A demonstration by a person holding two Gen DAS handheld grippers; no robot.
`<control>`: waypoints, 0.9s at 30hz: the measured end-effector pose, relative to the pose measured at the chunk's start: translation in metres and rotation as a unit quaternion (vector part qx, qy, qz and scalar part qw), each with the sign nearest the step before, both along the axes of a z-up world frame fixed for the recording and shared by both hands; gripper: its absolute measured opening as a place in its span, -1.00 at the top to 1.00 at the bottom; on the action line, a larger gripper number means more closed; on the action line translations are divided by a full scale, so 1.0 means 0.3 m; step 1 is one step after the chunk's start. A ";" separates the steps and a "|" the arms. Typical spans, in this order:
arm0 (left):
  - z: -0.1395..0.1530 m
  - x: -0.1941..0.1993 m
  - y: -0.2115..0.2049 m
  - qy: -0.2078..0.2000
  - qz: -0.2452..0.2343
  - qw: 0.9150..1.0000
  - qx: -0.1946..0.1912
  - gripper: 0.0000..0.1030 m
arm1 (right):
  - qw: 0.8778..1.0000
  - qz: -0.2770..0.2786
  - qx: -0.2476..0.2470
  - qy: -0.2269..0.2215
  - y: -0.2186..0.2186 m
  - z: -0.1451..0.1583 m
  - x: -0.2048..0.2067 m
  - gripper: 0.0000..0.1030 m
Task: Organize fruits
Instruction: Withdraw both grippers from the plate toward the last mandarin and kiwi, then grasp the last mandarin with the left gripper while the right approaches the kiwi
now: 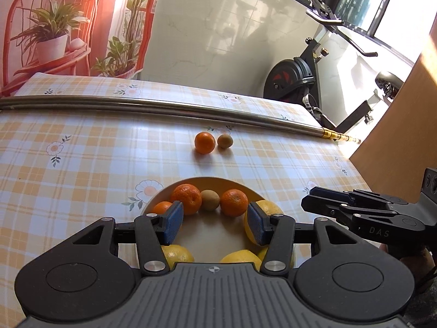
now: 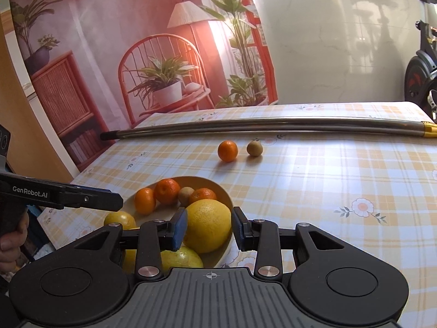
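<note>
A yellow bowl [image 1: 215,181] holds several oranges, a kiwi [image 1: 210,200] and several large yellow citrus fruits. My left gripper [image 1: 215,222] is open and empty above the bowl's middle. My right gripper [image 2: 209,228] is open around a big yellow citrus [image 2: 209,225] at the bowl's right rim [image 2: 222,190]; the left pad touches it, the right pad stands a little apart. A loose orange [image 1: 204,143] and a loose kiwi [image 1: 224,140] lie side by side on the table beyond the bowl, also in the right wrist view as the orange [image 2: 227,151] and kiwi [image 2: 254,148].
A long metal pole [image 1: 164,106] lies across the checked tablecloth [image 1: 82,164] behind the loose fruit. An exercise bike [image 1: 297,79] stands past the table's far right corner. A wooden panel [image 1: 404,125] is at the right.
</note>
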State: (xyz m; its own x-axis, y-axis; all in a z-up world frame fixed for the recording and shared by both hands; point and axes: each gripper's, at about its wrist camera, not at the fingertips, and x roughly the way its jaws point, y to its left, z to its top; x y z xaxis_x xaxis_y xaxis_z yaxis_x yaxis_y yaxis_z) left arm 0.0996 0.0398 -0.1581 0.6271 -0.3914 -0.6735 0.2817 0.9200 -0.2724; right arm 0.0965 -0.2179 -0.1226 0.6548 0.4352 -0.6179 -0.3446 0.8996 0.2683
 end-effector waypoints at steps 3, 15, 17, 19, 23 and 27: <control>0.038 0.046 -0.004 -0.020 0.006 1.000 0.005 -0.04 | 1.000 -0.010 0.000 -0.013 -0.019 0.017 0.047 0.36; 0.109 0.207 -0.020 -0.059 0.041 0.997 0.019 -0.04 | 0.996 -0.052 -0.010 -0.067 -0.085 0.065 0.276 0.36; 0.105 0.236 -0.030 -0.059 0.044 0.997 0.021 -0.04 | 0.996 -0.058 -0.011 -0.070 -0.092 0.056 0.309 0.36; 0.095 0.266 -0.043 -0.057 0.043 0.997 0.025 -0.04 | 0.995 -0.062 -0.015 -0.071 -0.097 0.039 0.340 0.36; 0.058 0.338 -0.077 -0.047 0.034 0.998 0.032 -0.04 | 0.995 -0.071 -0.019 -0.069 -0.102 -0.006 0.393 0.36; 0.000 0.411 -0.120 -0.026 0.018 0.999 0.040 -0.04 | 0.995 -0.080 -0.014 -0.058 -0.108 -0.056 0.445 0.35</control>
State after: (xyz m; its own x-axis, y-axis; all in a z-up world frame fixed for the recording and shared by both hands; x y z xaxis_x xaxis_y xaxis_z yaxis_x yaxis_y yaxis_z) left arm 0.2230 0.0037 -0.1579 0.6747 -0.3141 -0.6679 0.2603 0.9480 -0.1829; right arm 0.2298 -0.2505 -0.1394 0.7825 0.3033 -0.5438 -0.2236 0.9520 0.2092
